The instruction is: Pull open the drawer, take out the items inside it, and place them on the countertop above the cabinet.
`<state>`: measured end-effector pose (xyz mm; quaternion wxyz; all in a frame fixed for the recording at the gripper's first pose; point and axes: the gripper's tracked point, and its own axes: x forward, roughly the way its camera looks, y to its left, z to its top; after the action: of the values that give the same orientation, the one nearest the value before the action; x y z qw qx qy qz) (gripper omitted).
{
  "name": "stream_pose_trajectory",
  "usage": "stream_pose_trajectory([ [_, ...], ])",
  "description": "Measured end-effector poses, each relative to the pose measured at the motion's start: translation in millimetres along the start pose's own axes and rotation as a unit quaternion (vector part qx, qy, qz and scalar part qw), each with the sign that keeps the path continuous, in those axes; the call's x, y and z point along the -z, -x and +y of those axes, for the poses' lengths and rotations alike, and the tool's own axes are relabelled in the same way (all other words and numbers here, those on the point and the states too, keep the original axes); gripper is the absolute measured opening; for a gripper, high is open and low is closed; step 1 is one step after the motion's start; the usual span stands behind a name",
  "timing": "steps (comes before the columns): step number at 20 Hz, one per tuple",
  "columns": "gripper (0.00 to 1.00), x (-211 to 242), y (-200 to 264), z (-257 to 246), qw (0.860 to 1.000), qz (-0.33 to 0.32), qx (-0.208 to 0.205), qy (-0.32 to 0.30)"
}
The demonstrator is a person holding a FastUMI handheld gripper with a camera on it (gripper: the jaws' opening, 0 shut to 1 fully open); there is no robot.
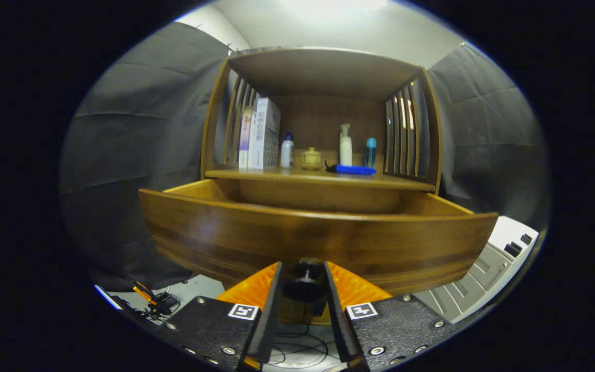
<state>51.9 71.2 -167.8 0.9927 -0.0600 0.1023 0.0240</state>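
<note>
My tongs (302,271) pinch the drawer's knob (305,281), drawer (318,237) pulled out.

On the countertop (318,178) above it, from the left: two boxes (259,135) standing upright, a small white bottle (287,151), a little round jar (311,158), a flat blue item (351,169) lying near the front, a white pump bottle (345,145) behind it, then a slim blue bottle (371,152). Below, both my fingers (271,299) press narrow on the dark knob at the drawer's front panel; I cannot see what lies inside the drawer over its front edge.
</note>
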Motion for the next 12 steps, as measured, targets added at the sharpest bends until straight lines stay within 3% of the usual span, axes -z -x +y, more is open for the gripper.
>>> stream_pose_trajectory([
  [5,0.92,-43.9,7.0,2.8,0.998,-0.058,-0.004,0.007],
  [12,0.94,-79.3,-16.1,-8.4,0.999,-0.05,0.003,-0.003],
])
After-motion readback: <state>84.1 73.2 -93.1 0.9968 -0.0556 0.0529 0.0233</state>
